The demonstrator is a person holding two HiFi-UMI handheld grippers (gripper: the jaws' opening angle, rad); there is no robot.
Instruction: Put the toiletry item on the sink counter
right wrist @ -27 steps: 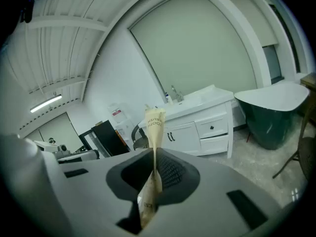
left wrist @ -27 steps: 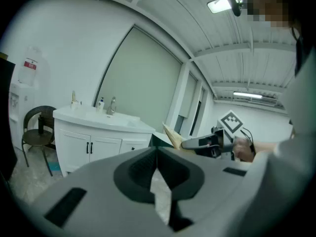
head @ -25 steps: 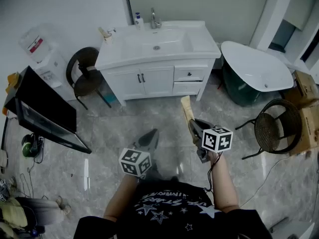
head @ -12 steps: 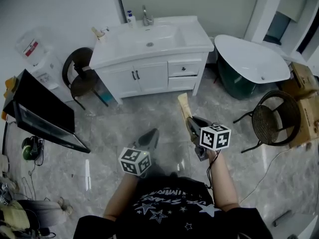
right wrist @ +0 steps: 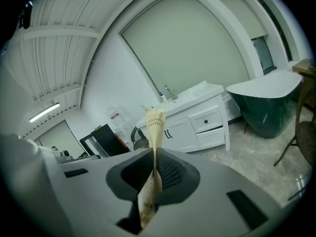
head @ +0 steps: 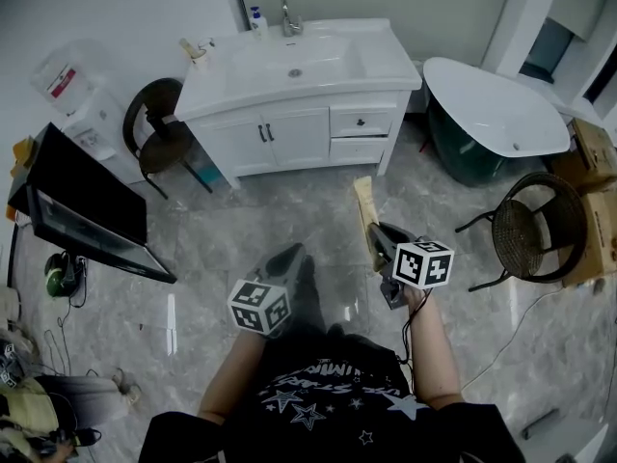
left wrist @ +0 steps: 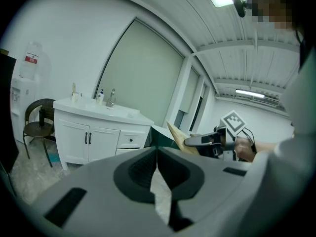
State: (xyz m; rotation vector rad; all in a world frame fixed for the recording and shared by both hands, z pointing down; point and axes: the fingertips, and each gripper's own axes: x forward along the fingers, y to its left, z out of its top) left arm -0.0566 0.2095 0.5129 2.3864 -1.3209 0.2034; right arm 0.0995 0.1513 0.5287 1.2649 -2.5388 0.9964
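Two grippers face the counter (head: 390, 66), well apart from it; right gripper (head: 374, 242) clamps a packet (head: 364, 208); left gripper (head: 287, 258) pressed together, empty.

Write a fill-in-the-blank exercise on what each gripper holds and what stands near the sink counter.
The right gripper is shut on a tan ____ packet.
The left gripper has its jaws together on ____.
The sink counter tops a ____ cabinet.
In the head view, the bathtub stands to the counter's ____.
Missing words: toothbrush; nothing; white; right.
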